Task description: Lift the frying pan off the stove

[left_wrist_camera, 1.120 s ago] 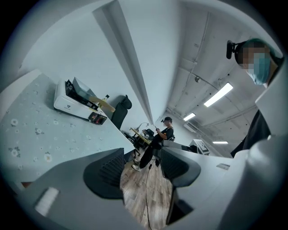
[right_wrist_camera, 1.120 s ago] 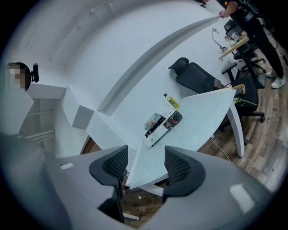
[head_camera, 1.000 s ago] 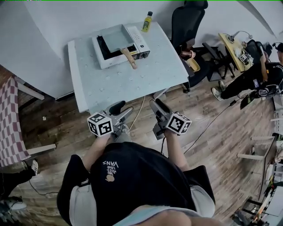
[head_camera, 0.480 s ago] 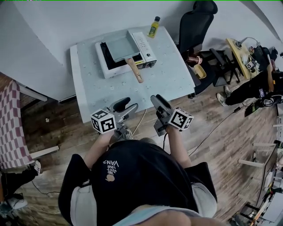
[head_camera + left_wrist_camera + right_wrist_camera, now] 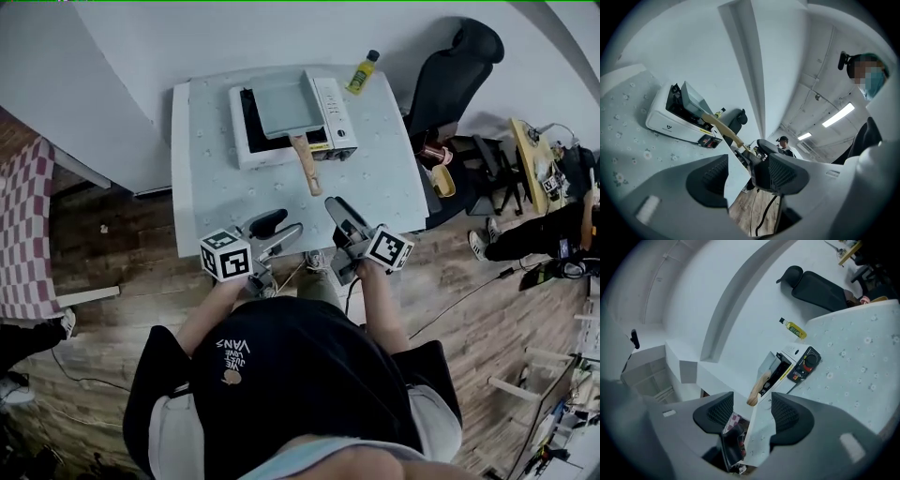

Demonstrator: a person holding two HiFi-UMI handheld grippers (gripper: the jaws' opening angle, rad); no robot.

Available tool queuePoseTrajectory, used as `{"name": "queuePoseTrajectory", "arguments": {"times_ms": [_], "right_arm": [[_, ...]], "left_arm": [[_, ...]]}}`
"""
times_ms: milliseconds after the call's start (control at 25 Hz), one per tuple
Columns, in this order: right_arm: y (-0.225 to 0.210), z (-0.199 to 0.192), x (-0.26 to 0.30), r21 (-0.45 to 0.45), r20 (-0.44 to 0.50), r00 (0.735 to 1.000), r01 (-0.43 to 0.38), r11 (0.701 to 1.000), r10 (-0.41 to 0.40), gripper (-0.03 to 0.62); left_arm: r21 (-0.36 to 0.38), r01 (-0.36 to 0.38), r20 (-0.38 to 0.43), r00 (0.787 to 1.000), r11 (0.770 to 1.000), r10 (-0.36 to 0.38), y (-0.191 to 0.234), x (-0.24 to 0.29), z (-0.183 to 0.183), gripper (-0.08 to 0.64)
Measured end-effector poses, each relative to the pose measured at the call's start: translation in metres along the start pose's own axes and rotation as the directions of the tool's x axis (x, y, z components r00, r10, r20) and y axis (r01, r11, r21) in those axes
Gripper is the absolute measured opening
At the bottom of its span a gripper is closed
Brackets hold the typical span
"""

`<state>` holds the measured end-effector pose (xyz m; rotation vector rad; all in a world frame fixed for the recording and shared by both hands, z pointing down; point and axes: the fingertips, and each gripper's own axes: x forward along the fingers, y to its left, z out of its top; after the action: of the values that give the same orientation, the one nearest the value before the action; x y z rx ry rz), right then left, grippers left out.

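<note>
A square grey frying pan [image 5: 284, 103] with a wooden handle [image 5: 307, 166] sits on a white portable stove [image 5: 330, 114] at the back of the pale table [image 5: 211, 178]. The handle points toward me. My left gripper [image 5: 281, 231] and right gripper [image 5: 336, 216] hover side by side over the table's near edge, well short of the handle. Both are open with nothing between their jaws. The left gripper view shows the stove [image 5: 665, 123] and handle [image 5: 724, 130] ahead of the left gripper [image 5: 743, 174]. The right gripper view shows the pan [image 5: 768, 367] and handle [image 5: 756, 388] beyond the right gripper [image 5: 751, 414].
A yellow oil bottle [image 5: 363, 70] stands at the table's back right corner. A black office chair [image 5: 457, 80] is to the right of the table. A checked cloth [image 5: 26, 234] lies at the far left. Cables run over the wooden floor [image 5: 122, 253].
I have stepped closer to the table. Both grippers went from over the floor to above the table's near edge, still open and empty. The pan has not moved on the stove.
</note>
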<state>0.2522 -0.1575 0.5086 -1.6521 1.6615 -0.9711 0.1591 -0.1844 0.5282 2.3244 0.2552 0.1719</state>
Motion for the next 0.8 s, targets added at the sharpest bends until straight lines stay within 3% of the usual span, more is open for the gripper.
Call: {"name": "queuePoseTrajectory", "arguments": {"times_ms": [240, 400, 800], "right_arm": [[-0.016, 0.02, 0.03, 0.0, -0.113, 0.991, -0.074, 0.997, 0.074, 0.244], [-0.017, 0.029, 0.053, 0.022, -0.188, 0.971, -0.145, 0.989, 0.147, 0.244], [-0.038, 0.037, 0.092, 0.135, -0.318, 0.914, -0.219, 0.966, 0.251, 0.244]], "left_arm": [[-0.053, -0.055, 0.051, 0.997, 0.997, 0.058, 0.014, 0.024, 0.009, 0.262], [-0.095, -0.082, 0.083, 0.993, 0.992, 0.09, 0.022, 0.036, 0.018, 0.273], [-0.17, -0.114, 0.136, 0.981, 0.979, 0.138, 0.028, 0.068, 0.034, 0.278]]}}
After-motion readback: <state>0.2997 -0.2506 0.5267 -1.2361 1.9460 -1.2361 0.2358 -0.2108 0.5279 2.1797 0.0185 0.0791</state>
